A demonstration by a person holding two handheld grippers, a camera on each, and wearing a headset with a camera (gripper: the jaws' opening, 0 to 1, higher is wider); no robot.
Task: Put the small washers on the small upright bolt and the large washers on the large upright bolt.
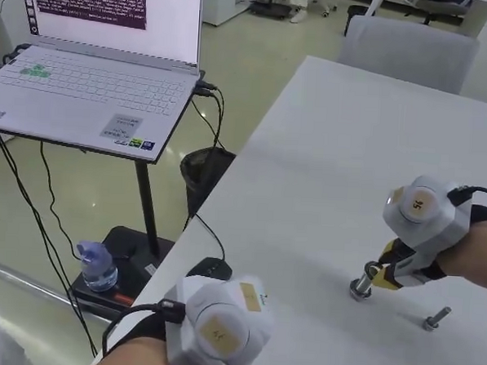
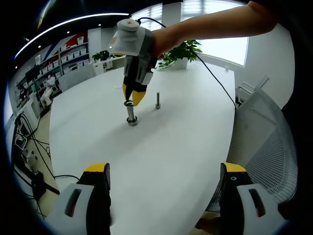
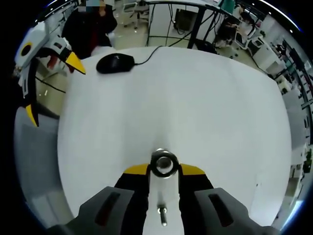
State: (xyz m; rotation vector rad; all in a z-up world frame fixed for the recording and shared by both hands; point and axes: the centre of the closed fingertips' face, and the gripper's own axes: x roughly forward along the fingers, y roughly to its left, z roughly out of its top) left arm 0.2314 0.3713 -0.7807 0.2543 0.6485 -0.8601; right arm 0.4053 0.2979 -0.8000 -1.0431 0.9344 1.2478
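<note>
Right gripper view shows the right gripper (image 3: 164, 170) clenched on a large washer (image 3: 164, 163) at its tips, atop the large upright bolt (image 2: 130, 116) beneath them. The small upright bolt (image 2: 158, 100) stands just beside. The left gripper (image 2: 164, 196) hangs released, well back.

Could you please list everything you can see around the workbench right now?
table: one, white, the work surface
large bolt: one, silver, upright under the right tool
small bolt: one, silver, upright, apart from the large bolt
washer: one, silver, between the right tool's jaws, at the large bolt's top
mouse: one, black, near the table's edge
laptop: one, white, open on a stand beside the table
bottle: one, clear with blue cap, on the stand's base
chair: one, grey, at the table's far end
left tool: one, yellow-tipped, open, near the table's edge
right tool: one, yellow-tipped, shut on the washer
</note>
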